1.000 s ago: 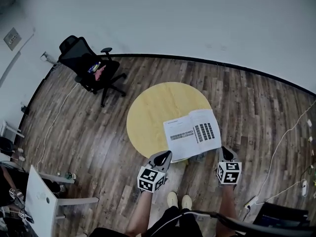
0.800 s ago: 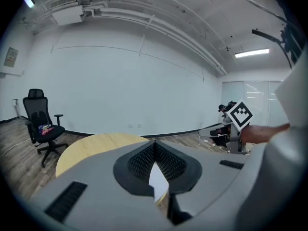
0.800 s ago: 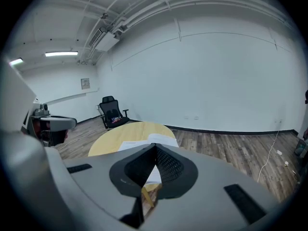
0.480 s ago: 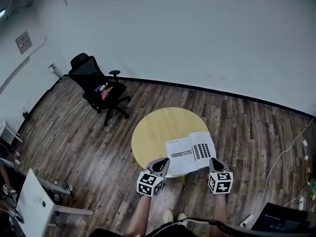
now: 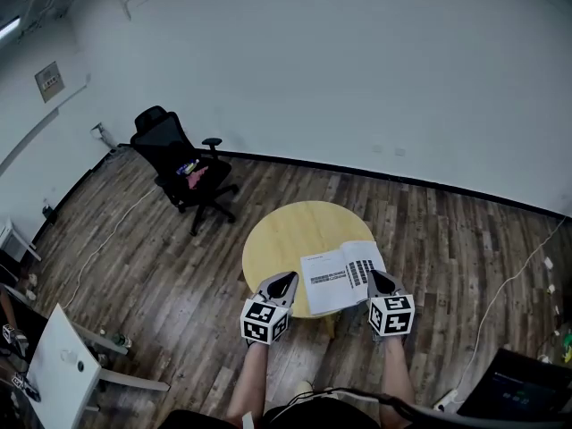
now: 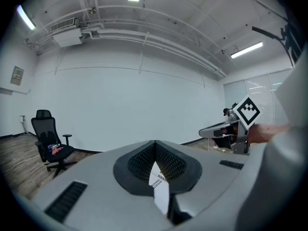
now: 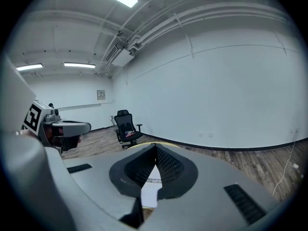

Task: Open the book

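Observation:
An open book point(image 5: 344, 275) lies flat on the near right part of the round yellow table point(image 5: 286, 235), its white pages facing up. My left gripper point(image 5: 284, 281) hovers at the book's near left corner, its jaws meeting at the tip with nothing in them. My right gripper point(image 5: 377, 279) hovers at the near right corner, also shut and empty. In the left gripper view a strip of the book's page point(image 6: 159, 187) shows under the shut left gripper point(image 6: 155, 144). The right gripper view shows the page point(image 7: 150, 190) below the shut right gripper point(image 7: 155, 148).
A black office chair point(image 5: 183, 168) stands on the wood floor at the far left. A white desk point(image 5: 63, 365) is at the near left, a dark case point(image 5: 527, 387) at the near right, and a cable point(image 5: 500, 298) trails on the right. The person's legs are below the table's near edge.
Both grippers have risen from the book's near edge, still shut. The head view has lifted and takes in more wall. The book stays open on the table.

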